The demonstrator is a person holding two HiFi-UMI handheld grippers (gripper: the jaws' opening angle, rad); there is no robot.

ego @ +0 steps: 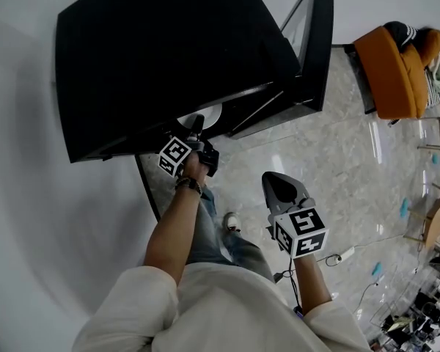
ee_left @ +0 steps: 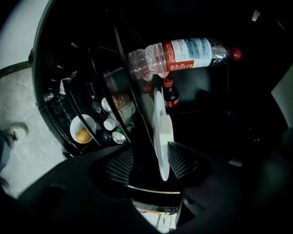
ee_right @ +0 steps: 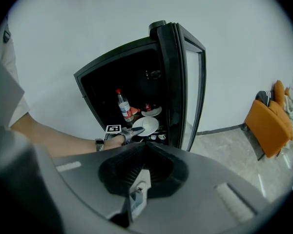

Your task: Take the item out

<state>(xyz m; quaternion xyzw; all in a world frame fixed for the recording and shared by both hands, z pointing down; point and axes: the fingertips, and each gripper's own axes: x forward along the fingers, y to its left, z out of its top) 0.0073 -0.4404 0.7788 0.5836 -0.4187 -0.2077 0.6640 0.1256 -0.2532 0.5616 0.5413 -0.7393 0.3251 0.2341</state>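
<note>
Left of the left claw (ee_left: 150, 152): a small white bowl with something orange in it (ee_left: 82, 129) and a few little white cups (ee_left: 110, 125), low in the open black cabinet (ego: 161, 57). They sit well apart from the pads and are not the target.

Left claw: the jaws stand wide apart, reaching into the cabinet. The round white plate (ee_left: 162, 130) shows edge-on between them, its rim just beside the right-hand pad with a clear gap to the other. Nothing is pinched yet. I judge the wide spread and rolled wrist are meant to straddle the thin rim, one pad over and one under. I can't tell whether the plate lies flat on its shelf.

Beyond the claw, past the plate: a clear plastic water bottle with red label and red cap (ee_left: 185, 55), and a small dark red-capped bottle (ee_left: 170, 94) just behind the plate. Closing in carelessly risks knocking them.

Right claw (ee_right: 145, 146): jaws together, empty, held outside the cabinet well back from the plate. Probably parked, since the glass door (ego: 308, 42) already stands open and one claw suffices.
</note>
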